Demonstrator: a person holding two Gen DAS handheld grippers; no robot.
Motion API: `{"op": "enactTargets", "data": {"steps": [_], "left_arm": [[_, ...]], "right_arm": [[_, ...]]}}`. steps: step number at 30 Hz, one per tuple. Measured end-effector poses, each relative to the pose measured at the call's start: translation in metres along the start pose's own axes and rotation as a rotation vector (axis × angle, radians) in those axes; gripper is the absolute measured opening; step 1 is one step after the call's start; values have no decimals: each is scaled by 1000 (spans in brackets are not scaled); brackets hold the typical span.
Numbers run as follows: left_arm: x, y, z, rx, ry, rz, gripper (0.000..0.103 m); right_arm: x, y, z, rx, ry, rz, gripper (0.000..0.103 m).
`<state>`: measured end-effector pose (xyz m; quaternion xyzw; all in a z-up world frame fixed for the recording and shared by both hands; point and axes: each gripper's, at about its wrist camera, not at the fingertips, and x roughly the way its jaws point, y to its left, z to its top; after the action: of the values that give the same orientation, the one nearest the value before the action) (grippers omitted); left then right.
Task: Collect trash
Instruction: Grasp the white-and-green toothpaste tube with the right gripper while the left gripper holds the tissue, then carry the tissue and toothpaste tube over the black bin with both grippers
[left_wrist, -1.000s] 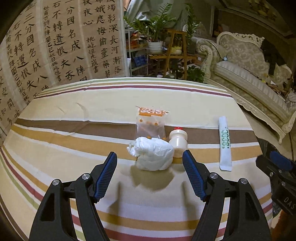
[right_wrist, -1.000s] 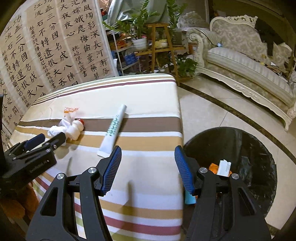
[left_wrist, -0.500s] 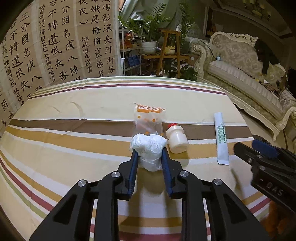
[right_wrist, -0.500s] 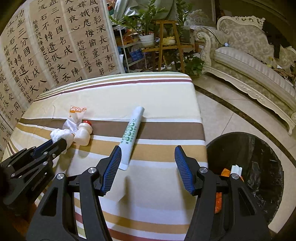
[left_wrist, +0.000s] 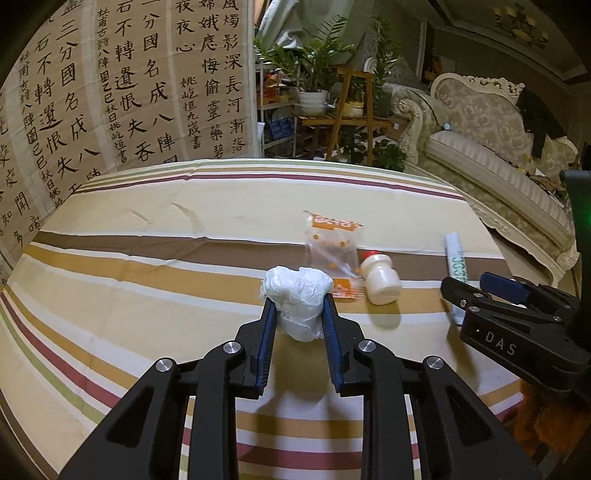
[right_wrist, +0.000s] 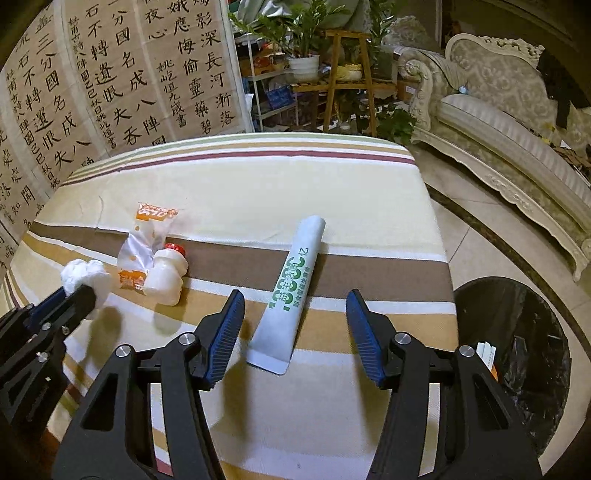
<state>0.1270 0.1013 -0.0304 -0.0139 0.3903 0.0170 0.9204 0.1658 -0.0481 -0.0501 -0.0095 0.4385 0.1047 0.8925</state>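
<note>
On the striped tablecloth (left_wrist: 147, 266) my left gripper (left_wrist: 297, 306) is shut on a crumpled white paper ball (left_wrist: 295, 291), pads pressing both its sides; the ball (right_wrist: 83, 275) also shows in the right wrist view. Behind it lie a clear and orange wrapper (left_wrist: 334, 251) and a small white bottle with a red cap (left_wrist: 380, 282), on its side. My right gripper (right_wrist: 295, 297) hovers over a white tube with green print (right_wrist: 291, 291). Its jaws are closing, the tube lies between them and the pads are not touching it.
A black-lined trash bin (right_wrist: 517, 332) holding a few scraps stands on the tiled floor to the right of the table. The table's right edge (right_wrist: 439, 258) is close to the tube. A calligraphy screen, plant stands and a pale sofa (right_wrist: 498, 122) lie beyond.
My left gripper closed on the paper ball and now holds it. My right gripper moved left from beside the bin to over the tube, and its jaws narrowed slightly.
</note>
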Motion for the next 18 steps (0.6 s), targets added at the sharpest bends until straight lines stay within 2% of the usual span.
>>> {"op": "enactTargets", "data": {"steps": [4, 7, 9, 18], "left_arm": [[2, 4, 0, -6, -4, 17, 26], [3, 6, 2, -13, -3, 17, 26], [3, 5, 1, -14, -3, 18, 26], [1, 6, 2, -21, -6, 14, 26]], "right_arm": [[2, 3, 0, -12, 0, -22, 44], [2, 4, 1, -21, -1, -38, 33], [2, 4, 1, -27, -3, -43, 22], [-6, -1, -6, -7, -14, -21, 20]]}}
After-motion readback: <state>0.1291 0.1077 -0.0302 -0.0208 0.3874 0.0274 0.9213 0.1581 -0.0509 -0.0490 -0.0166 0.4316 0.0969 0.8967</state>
